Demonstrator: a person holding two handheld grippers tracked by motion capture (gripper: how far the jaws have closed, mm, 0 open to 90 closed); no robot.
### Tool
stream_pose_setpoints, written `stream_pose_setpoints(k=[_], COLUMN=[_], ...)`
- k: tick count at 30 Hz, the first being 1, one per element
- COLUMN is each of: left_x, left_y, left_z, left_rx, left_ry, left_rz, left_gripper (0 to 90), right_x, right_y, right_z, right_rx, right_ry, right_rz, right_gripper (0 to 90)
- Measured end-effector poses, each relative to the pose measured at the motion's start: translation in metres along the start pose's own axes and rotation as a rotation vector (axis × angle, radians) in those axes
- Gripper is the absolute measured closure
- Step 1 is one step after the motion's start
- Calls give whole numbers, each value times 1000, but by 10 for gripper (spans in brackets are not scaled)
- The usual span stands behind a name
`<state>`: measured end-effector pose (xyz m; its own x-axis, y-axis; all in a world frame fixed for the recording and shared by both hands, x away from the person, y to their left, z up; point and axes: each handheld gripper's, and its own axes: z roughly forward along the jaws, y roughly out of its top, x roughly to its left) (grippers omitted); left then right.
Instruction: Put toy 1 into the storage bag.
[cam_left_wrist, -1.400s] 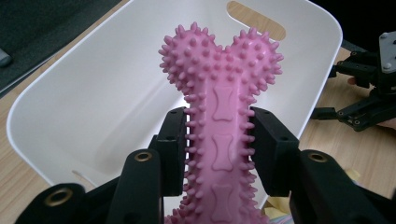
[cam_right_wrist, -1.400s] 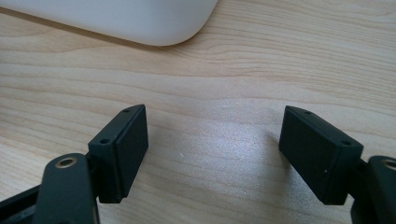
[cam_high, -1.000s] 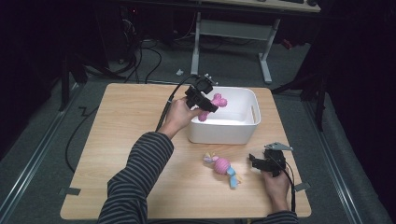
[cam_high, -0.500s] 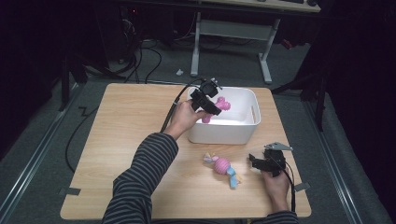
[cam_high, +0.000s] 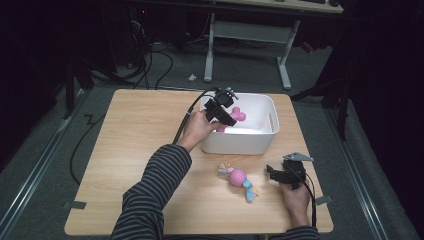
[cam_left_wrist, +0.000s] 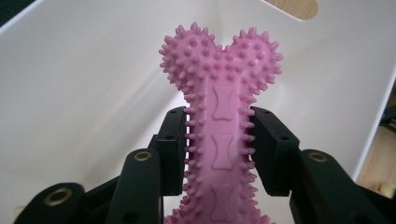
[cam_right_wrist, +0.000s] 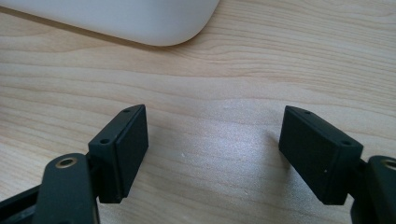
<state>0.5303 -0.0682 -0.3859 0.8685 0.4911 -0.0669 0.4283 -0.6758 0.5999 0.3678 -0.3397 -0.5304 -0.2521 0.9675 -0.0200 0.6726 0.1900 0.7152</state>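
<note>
Pink bone (cam_left_wrist: 223, 126) sits clamped in the left gripper (cam_high: 221, 109) over the bin (cam_high: 260, 142), probably to drop in, while the right gripper (cam_high: 280, 175) idles wide-open at 4 o'clock.

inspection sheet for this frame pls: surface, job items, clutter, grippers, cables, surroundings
Surface: wooden table, bare wood around the items.
Job's things: white bin at the far right; pink spiky bone toy held over it; rope ball toy lying in front of the bin.
Clutter: nothing seen.
Grippers: left gripper shut on the bone toy; right gripper open over bare wood.
Cables: black cable trails from the left gripper.
Surroundings: dark floor, white desk frame behind.
</note>
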Motion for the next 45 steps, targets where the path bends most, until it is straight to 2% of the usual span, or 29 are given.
stream_pose_setpoints(k=[11,19,23,28,35,40,45], left_x=[0,-1,-3,-3,-1,3,5], left_y=[-1,-3,-2,-5,-19,-30,-44], left_z=[6,13,4,-10,-35,-57,-74], left_rx=[24,60,24,-10,-80,-133,-159], left_ry=[7,18,16,25,74,81,103], left_rz=[-16,-22,-25,-27,-50,-67,-75], left_gripper=[581,556,492,458,355,335,321], right_x=[0,0,0,0,0,0,0], right_y=[0,0,0,0,0,0,0], right_z=[0,0,1,0,1,1,1], right_rx=[-1,0,-2,0,-1,-1,-1], right_ry=[0,-1,0,0,1,1,1], right_rz=[0,1,-1,1,1,-1,-2], right_gripper=[240,240,240,241,241,241,241])
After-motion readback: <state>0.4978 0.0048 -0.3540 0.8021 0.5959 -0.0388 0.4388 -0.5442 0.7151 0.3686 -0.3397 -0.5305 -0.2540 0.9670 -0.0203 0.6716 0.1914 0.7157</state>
